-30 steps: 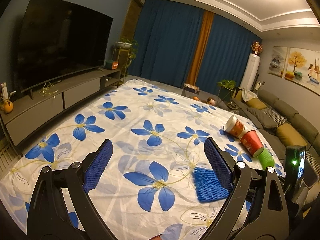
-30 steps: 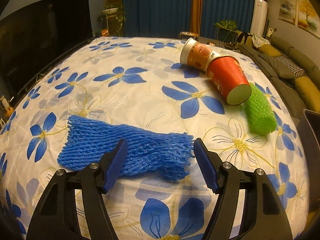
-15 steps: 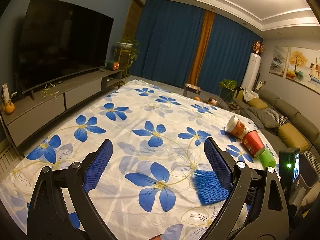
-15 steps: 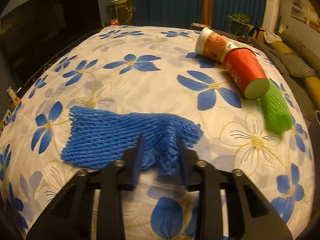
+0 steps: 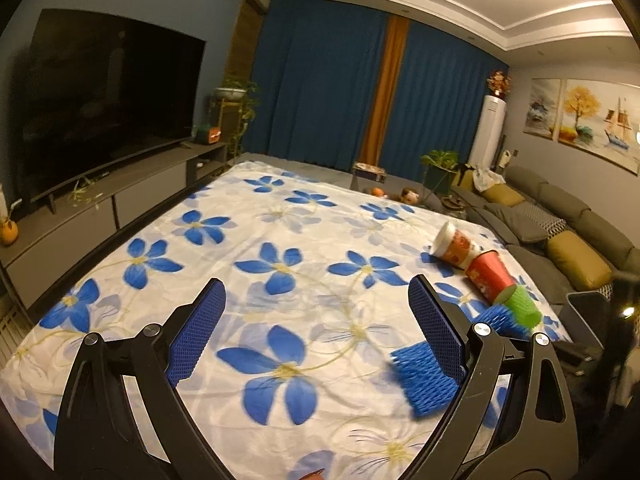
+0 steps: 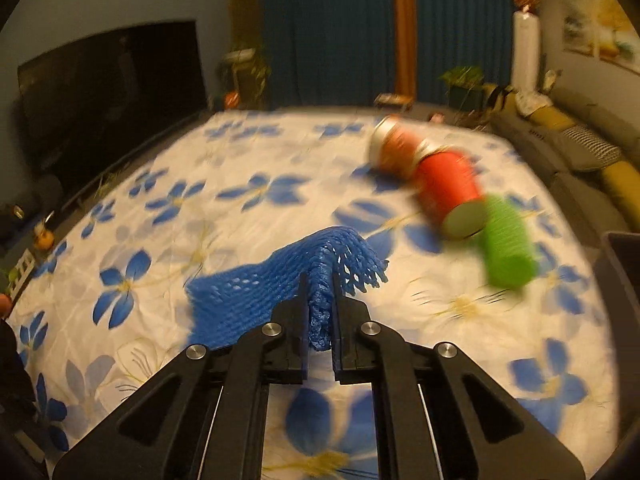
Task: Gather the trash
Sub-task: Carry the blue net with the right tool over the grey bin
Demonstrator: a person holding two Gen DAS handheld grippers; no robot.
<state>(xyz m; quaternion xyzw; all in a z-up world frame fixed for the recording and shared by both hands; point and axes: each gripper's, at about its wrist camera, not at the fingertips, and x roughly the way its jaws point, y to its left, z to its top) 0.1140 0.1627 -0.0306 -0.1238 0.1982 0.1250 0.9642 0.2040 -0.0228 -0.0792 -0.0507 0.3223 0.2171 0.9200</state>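
So the right tool (image 6: 320, 316) is closing on the blue foam net (image 6: 264, 292), and the net is already bunched up between its jaws, pinched into a ridge near one end. The rest of it trails off to the left and still lies on the flowery sheet (image 6: 224, 184), so only the gripped bit is up. Grabbing it by a fold makes sense to me, since a flat net on soft cloth gives the pads nothing else to bite.

The left tool (image 5: 316, 320) is wide open with nothing in it, hanging over a bare stretch of the sheet. My guess is it's just staying clear while the other one works.

Further out, the other trash sits in a row toward the sofa side: a white and orange paper cup (image 6: 394, 148) on its side, a red cup (image 6: 448, 188) touching it, and a green foam net (image 6: 506, 240) right up against the red cup's open mouth. All three still need collecting.

Hard to read: the right view is smeared, so cup prints are mush. At the far right edge there's a dark bin-like corner (image 6: 620, 264), mostly cut off, so I can't say if that's where the trash goes. The left tool's finger also covers part of the blue net in its own view.
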